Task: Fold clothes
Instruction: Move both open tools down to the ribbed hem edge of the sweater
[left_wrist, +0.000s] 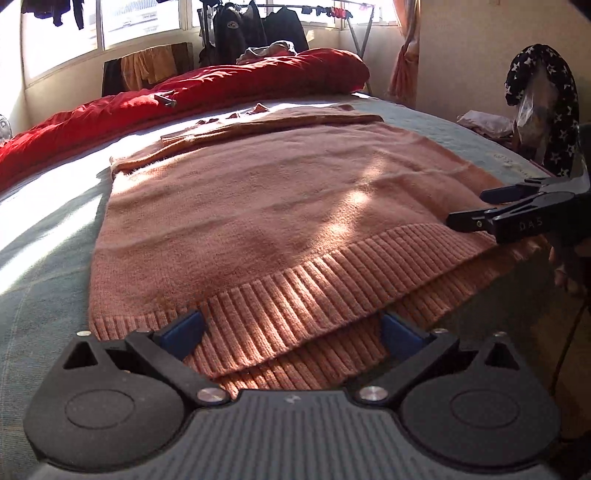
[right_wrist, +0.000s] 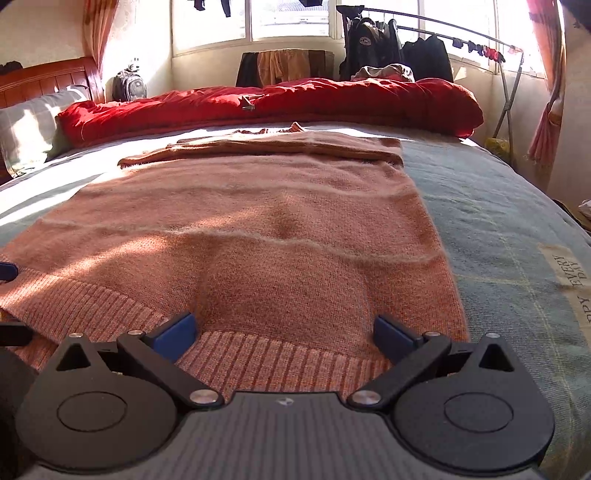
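Salmon-pink knit, the sweater (left_wrist: 266, 206) lay flat on the grey-blue bed (left_wrist: 44, 251), ribbed hem nearest. The left claw (left_wrist: 291, 332) was spread wide astride that hem; the right claw (right_wrist: 284, 332) likewise spread over its ribbing.

Both fisheye cameras sit low at the near edge of the bed (right_wrist: 498, 221), each looking forward between its own tongs across the pink sweater (left_wrist: 258, 206) toward the red duvet (right_wrist: 295, 107) and the windows. The left view is at the hem's left part, the right view further right. The 2 share sweater, duvet and clothes rack (left_wrist: 354, 22); the right tongs (left_wrist: 469, 210) show in the left view.
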